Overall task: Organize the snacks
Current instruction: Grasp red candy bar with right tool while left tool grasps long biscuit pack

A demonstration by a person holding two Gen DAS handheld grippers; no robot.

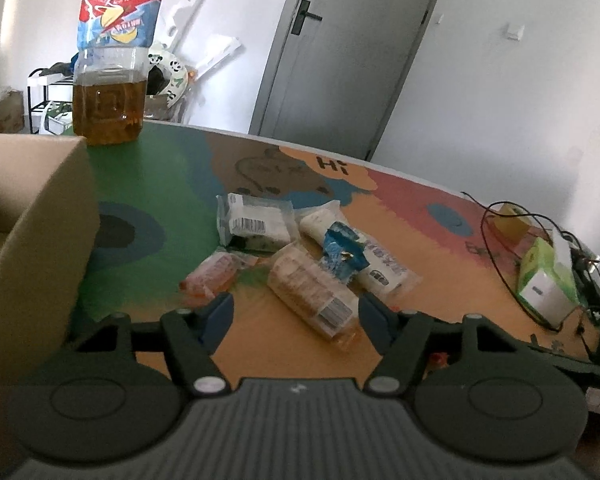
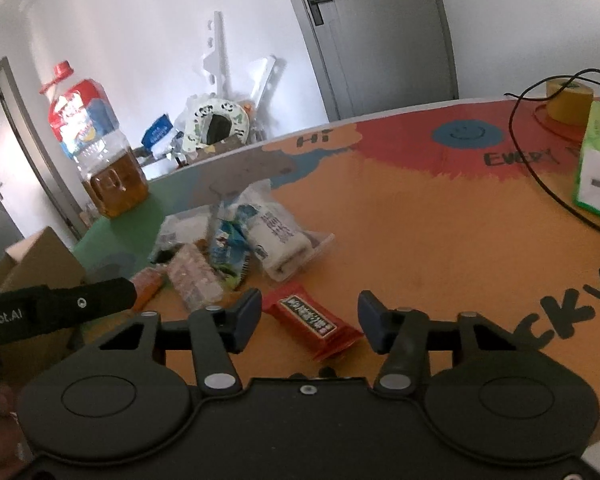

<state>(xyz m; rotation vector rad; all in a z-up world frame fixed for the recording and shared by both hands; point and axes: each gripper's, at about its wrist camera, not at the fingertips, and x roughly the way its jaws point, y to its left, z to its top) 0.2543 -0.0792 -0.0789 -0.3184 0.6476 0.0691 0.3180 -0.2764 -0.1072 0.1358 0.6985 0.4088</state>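
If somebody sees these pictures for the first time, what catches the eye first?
First, the heap of wrapped snacks in the middle of the colourful painted table. Then the big bottle of amber drink at the far edge behind the cardboard box, and the red snack packet between the open right tool's fingers.

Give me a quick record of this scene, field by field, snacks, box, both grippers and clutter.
snacks: pile of wrapped snacks loose on the table
nearest right: red packet, lying apart from pile
box: cardboard box, at table's left
left gripper: open, empty, facing pile
right gripper: open, around red packet
clutter: tea bottle, tissue box, cables
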